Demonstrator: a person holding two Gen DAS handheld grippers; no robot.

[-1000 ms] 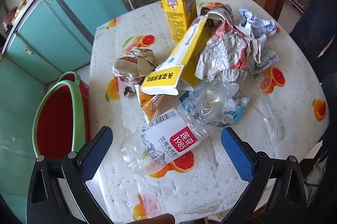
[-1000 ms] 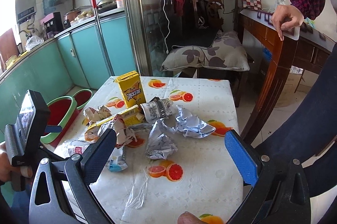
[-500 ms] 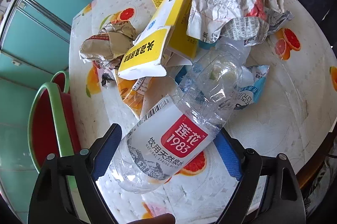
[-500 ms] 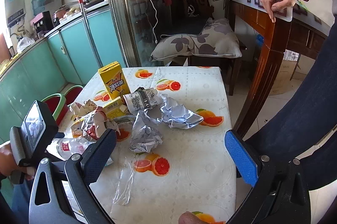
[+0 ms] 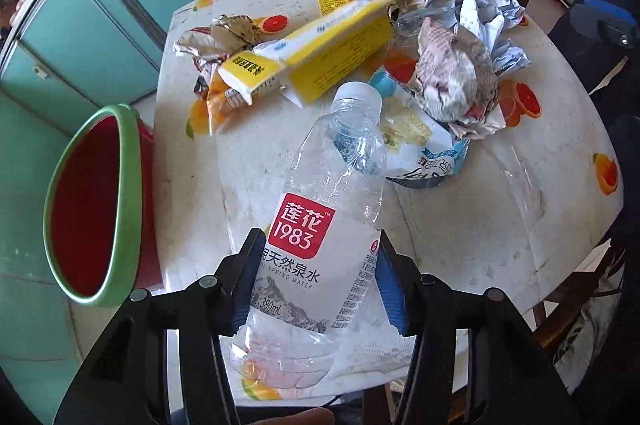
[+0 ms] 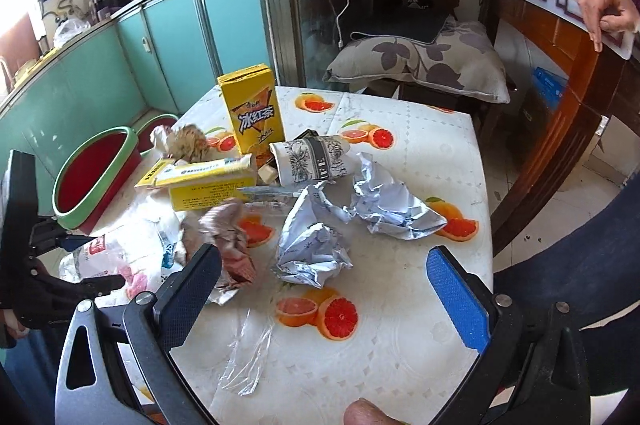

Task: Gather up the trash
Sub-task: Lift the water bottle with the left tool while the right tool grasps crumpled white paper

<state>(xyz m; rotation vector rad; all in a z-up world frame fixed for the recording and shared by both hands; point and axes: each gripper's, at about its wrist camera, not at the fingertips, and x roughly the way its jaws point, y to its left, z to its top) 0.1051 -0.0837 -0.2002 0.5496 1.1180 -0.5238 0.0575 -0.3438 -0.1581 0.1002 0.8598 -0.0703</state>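
Since a second ago the left gripper (image 5: 316, 281) has dropped over the bottle (image 5: 320, 225) and its jaws have just been closing; the pads now pinch the label, and the bottle seems lifted off the table (image 5: 540, 129), though the fisheye makes that hard to judge. So the first piece is secured, and the bin (image 5: 92, 205) stands just beside the table on the left. The right gripper (image 6: 324, 289) has sunk toward the paper wads (image 6: 312, 249), fingers spread, holding nothing.
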